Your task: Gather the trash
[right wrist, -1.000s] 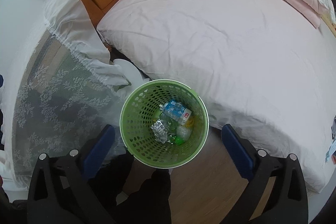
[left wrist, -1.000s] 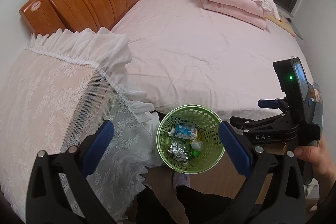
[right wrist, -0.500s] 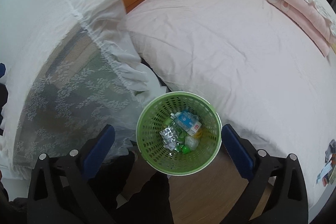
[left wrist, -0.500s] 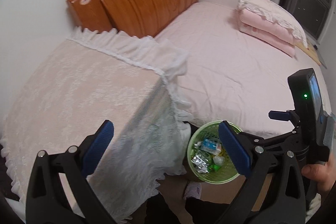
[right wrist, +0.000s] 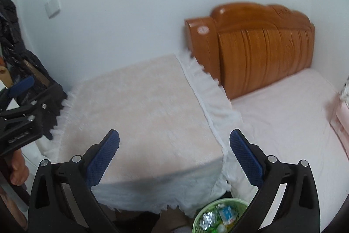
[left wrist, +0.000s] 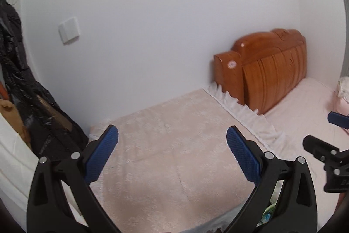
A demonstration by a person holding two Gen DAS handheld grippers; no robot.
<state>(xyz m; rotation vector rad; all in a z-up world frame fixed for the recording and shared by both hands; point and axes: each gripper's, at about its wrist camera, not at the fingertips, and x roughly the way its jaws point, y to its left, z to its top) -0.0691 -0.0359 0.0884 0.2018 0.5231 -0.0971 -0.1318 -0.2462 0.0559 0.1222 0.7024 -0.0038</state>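
A green mesh trash basket (right wrist: 205, 213) stands on the floor at the bottom of the right wrist view, between the lace-covered nightstand (right wrist: 141, 110) and the bed (right wrist: 283, 119). It holds foil, a blue-white carton and other scraps. Only a sliver of the basket (left wrist: 267, 214) shows in the left wrist view. My right gripper (right wrist: 174, 158) is open and empty, raised above the nightstand's front edge. My left gripper (left wrist: 172, 154) is open and empty, over the nightstand top (left wrist: 174, 145).
A carved wooden headboard (right wrist: 261, 45) stands against the white wall. Black bags and clothing (left wrist: 21, 84) hang at the left. A wall switch (left wrist: 68, 30) is on the wall. Folded pink bedding (right wrist: 342, 115) lies at the far right.
Both grippers have tilted up and swung left, away from the basket. The basket has slid to the bottom edge of both views. The nightstand top and wall now fill the frames.
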